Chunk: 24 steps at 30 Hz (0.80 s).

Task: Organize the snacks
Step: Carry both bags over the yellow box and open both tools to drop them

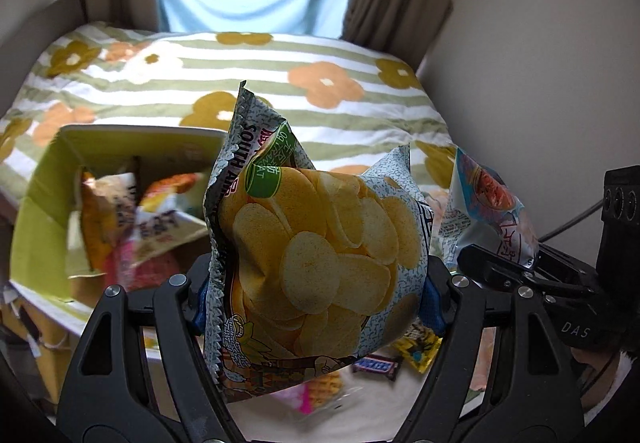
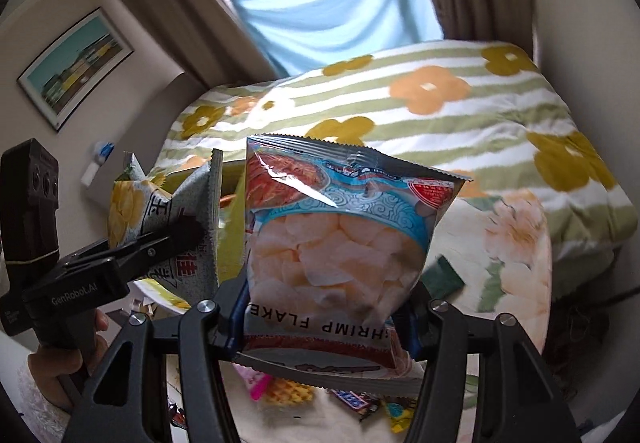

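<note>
My left gripper [image 1: 316, 299] is shut on a potato chip bag [image 1: 312, 243] and holds it upright in the air above the bed. My right gripper [image 2: 324, 315] is shut on a shrimp flakes bag [image 2: 340, 243], also lifted. In the left wrist view the shrimp flakes bag [image 1: 488, 211] and right gripper show at the right. In the right wrist view the chip bag [image 2: 160, 219] and left gripper show at the left. A yellow-green box [image 1: 44, 211] holding several snack packs [image 1: 152, 219] stands to the left.
Loose snacks lie on the bed below the grippers: a Snickers bar [image 1: 376, 365], a yellow packet [image 1: 420, 353], a waffle snack [image 2: 290, 393]. A floral striped blanket [image 1: 280, 83] covers the bed behind. Curtains and a window stand beyond; a wall is at the right.
</note>
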Each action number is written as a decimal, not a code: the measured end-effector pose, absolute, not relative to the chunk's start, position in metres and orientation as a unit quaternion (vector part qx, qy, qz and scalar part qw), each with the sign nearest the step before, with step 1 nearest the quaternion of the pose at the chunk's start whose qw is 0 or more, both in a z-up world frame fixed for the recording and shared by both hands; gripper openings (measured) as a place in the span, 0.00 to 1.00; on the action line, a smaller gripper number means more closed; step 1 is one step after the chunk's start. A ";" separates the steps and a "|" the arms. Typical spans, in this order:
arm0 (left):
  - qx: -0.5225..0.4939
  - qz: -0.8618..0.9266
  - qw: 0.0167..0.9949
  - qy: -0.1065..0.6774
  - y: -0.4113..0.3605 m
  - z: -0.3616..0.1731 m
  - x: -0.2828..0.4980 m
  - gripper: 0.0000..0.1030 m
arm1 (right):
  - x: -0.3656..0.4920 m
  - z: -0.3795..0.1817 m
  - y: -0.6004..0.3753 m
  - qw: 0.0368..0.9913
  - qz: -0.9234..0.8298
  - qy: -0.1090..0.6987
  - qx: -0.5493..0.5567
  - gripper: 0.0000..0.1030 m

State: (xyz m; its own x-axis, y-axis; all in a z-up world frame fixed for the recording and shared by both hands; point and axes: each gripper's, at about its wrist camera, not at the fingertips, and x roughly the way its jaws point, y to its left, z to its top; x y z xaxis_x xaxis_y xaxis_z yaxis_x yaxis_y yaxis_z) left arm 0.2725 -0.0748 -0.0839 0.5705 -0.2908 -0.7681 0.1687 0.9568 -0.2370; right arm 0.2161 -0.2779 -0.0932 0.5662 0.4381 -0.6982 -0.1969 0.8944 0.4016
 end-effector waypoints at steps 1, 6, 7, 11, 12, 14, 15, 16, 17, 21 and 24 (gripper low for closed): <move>-0.073 -0.124 0.885 0.442 -0.063 -0.083 0.271 0.72 | 0.216 -0.090 -0.267 0.875 0.189 0.425 0.134 0.53; -0.092 -0.102 0.889 0.438 -0.001 -0.084 0.268 0.72 | 0.225 -0.086 -0.209 0.874 0.217 0.420 0.114 0.53; -0.096 -0.098 0.888 0.440 0.015 -0.085 0.268 0.72 | 0.228 -0.088 -0.201 0.873 0.220 0.421 0.113 0.53; -0.101 -0.084 0.885 0.446 0.069 -0.093 0.273 0.72 | 0.240 -0.092 -0.148 0.869 0.235 0.423 0.104 0.53; -0.102 -0.080 0.885 0.448 0.083 -0.097 0.275 0.72 | 0.243 -0.094 -0.137 0.868 0.237 0.425 0.102 0.53; -0.104 -0.070 0.882 0.454 0.114 -0.107 0.281 0.72 | 0.250 -0.099 -0.116 0.866 0.238 0.429 0.099 0.53; -0.104 -0.067 0.881 0.457 0.127 -0.111 0.283 0.72 | 0.252 -0.100 -0.110 0.866 0.237 0.430 0.099 0.53; -0.103 -0.063 0.880 0.460 0.140 -0.116 0.285 0.72 | 0.256 -0.103 -0.100 0.865 0.235 0.432 0.096 0.53; -0.100 -0.060 0.879 0.462 0.150 -0.120 0.288 0.72 | 0.260 -0.106 -0.093 0.866 0.232 0.434 0.093 0.53; -0.088 -0.056 0.873 0.476 0.185 -0.142 0.303 0.72 | 0.267 -0.116 -0.068 0.867 0.217 0.441 0.083 0.53; -0.076 -0.053 0.870 0.485 0.197 -0.156 0.311 0.72 | 0.268 -0.123 -0.053 0.867 0.203 0.449 0.073 0.53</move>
